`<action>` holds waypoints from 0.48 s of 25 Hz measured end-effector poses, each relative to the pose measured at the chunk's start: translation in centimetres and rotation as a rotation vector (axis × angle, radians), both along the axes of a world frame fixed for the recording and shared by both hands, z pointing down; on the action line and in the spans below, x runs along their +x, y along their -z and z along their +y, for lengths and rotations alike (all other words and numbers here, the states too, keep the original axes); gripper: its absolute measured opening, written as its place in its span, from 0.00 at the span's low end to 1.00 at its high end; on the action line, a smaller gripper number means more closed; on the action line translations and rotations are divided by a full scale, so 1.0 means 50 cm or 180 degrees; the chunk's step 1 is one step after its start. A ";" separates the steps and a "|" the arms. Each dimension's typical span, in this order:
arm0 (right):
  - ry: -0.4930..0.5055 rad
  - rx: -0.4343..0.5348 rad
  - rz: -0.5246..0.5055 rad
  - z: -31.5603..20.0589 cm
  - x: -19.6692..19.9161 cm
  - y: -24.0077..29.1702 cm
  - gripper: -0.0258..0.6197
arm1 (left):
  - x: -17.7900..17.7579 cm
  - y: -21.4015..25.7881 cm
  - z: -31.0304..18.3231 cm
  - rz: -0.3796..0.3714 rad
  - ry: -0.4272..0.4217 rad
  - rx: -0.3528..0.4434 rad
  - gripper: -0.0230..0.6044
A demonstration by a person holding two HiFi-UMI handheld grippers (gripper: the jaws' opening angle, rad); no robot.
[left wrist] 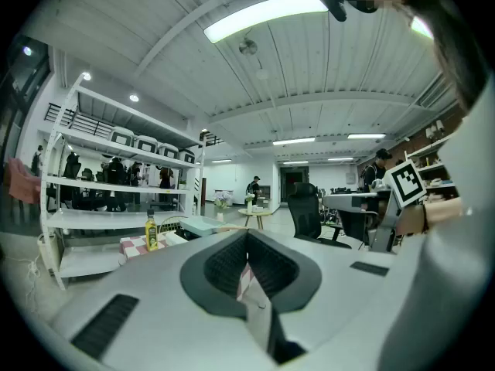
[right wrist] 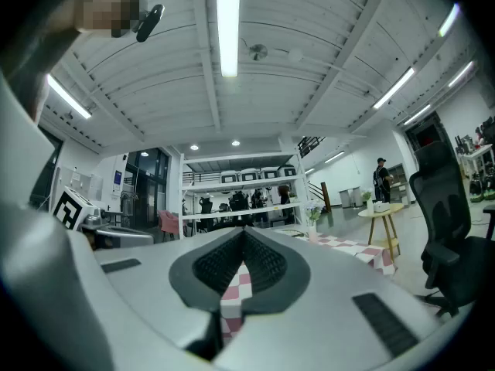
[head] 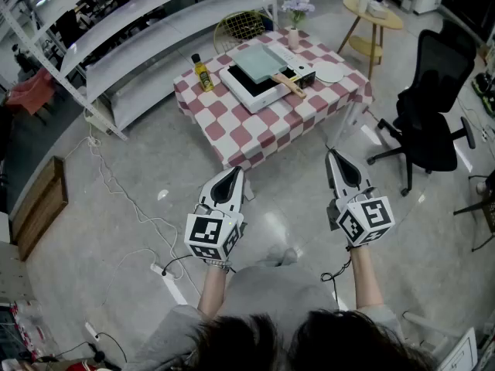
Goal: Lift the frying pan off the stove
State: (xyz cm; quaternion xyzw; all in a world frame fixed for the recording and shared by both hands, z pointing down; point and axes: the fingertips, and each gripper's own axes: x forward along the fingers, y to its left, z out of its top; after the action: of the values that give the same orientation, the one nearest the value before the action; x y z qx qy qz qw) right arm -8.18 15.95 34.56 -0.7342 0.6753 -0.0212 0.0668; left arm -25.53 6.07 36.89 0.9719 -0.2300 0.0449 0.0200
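The left gripper (head: 234,176) and right gripper (head: 335,159) hang with jaws pressed together, empty — probably because the frying pan (head: 261,63), resting on the stove (head: 249,93), is well apart from them.

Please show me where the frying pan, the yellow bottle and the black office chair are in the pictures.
frying pan (head: 259,62): head view, middle of its pale green surface
yellow bottle (head: 204,76): head view, on its body under the cap
black office chair (head: 445,64): head view, on its backrest

Bare floor (head: 278,199) at frame centre lies open up to the surface (head: 240,134), flanked by an office chair (head: 433,107) right and shelving (head: 155,52) upper left.
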 end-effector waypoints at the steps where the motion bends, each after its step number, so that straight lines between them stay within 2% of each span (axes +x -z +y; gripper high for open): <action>1: 0.0000 -0.0001 -0.0002 0.000 0.000 0.001 0.07 | 0.002 0.001 0.001 -0.0002 -0.0004 0.0001 0.08; 12: 0.0022 -0.0016 -0.0034 0.012 0.025 -0.001 0.07 | 0.028 0.008 0.016 -0.0020 -0.0005 0.0001 0.08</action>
State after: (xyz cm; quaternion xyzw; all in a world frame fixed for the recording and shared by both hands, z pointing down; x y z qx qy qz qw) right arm -6.94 16.57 34.60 -0.7319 0.6774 -0.0271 0.0686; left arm -24.14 6.86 36.51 0.9720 -0.2293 0.0479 0.0191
